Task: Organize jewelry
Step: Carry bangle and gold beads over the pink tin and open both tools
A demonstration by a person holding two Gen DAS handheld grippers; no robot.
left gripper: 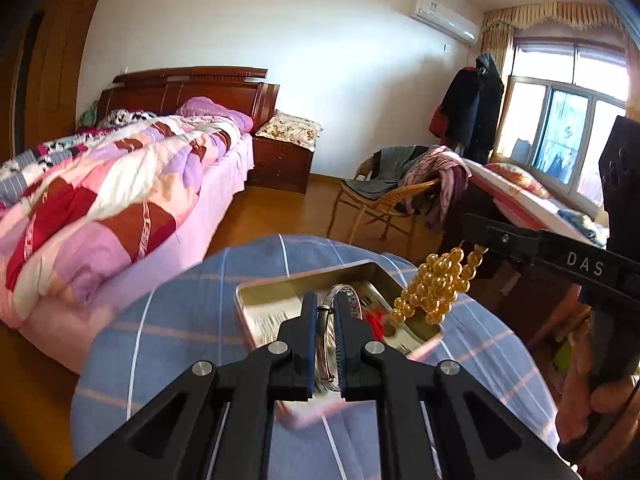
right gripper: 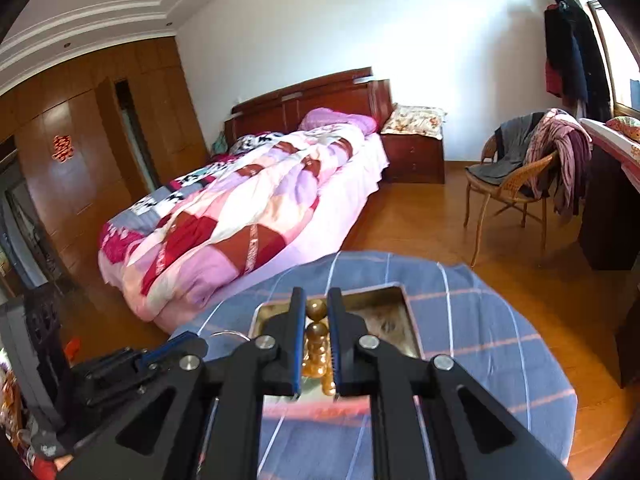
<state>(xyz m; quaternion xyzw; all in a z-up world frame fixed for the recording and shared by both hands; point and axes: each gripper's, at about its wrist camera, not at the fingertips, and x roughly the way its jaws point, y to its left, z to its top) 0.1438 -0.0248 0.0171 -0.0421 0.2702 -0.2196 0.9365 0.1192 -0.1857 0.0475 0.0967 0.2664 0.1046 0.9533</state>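
Note:
My left gripper point(left gripper: 325, 300) is shut on a silver bangle point(left gripper: 327, 344), which stands on edge between the blue pads. Below it an open metal tin point(left gripper: 280, 285) lies on a round table under blue plaid cloth point(left gripper: 180, 320). Something red point(left gripper: 376, 318) lies inside the tin. From the right, my right gripper point(left gripper: 474, 240) holds a string of amber beads point(left gripper: 436, 286) that hangs over the tin's right end. In the right wrist view that gripper point(right gripper: 316, 294) is shut on the beads point(right gripper: 318, 330) above the tin point(right gripper: 372, 292). The left gripper point(right gripper: 192, 344) shows at lower left.
A bed with a patchwork quilt point(right gripper: 240, 216) stands beyond the table, with a nightstand point(right gripper: 414, 156) beside it. A wicker chair piled with clothes point(right gripper: 516, 172) and a dark desk point(right gripper: 608, 200) stand to the right on the wood floor. A person's hand point(left gripper: 592, 400) grips the right tool.

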